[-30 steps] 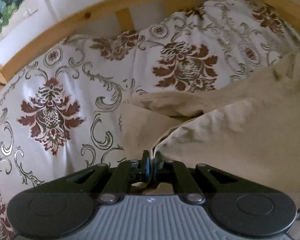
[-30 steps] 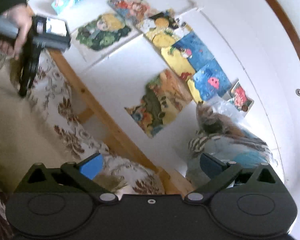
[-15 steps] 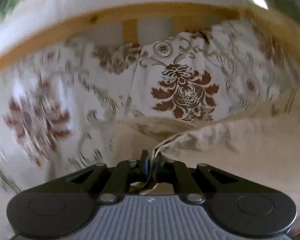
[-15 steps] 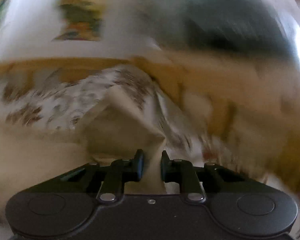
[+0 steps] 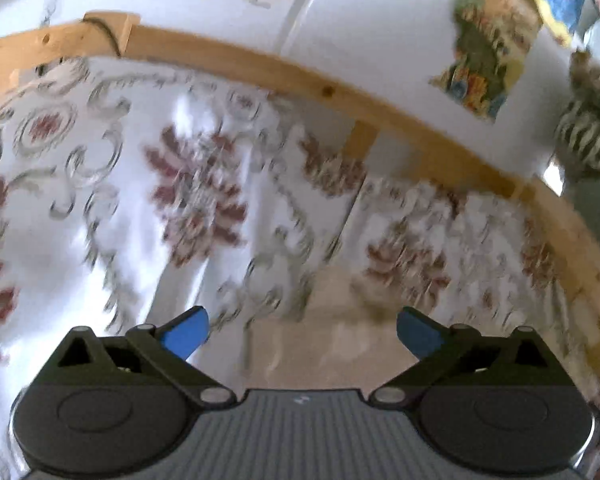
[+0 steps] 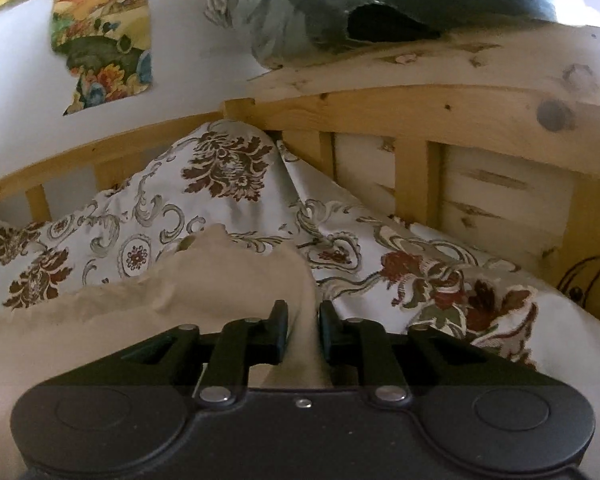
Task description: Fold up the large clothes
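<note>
A large beige garment (image 6: 220, 280) lies on a bed with a floral cover (image 6: 220, 168). My right gripper (image 6: 303, 320) is shut on a fold of the beige garment, which bunches up between its fingers and spreads to the left. My left gripper (image 5: 300, 332) is open and empty, its blue pads (image 5: 186, 334) wide apart. It hovers over the floral cover (image 5: 188, 200), with a blurred piece of the beige garment (image 5: 332, 344) just below and ahead of it.
A wooden bed rail (image 5: 340, 96) runs along the far side by a white wall with paper pictures (image 5: 488, 48). In the right wrist view a wooden headboard (image 6: 460, 128) stands at the right, with a grey-green bag (image 6: 380, 4) on top.
My left gripper has let go of the beige garment and opened wide, swinging away over the cover. My right gripper, open a second ago, has come down and shut on the garment.
</note>
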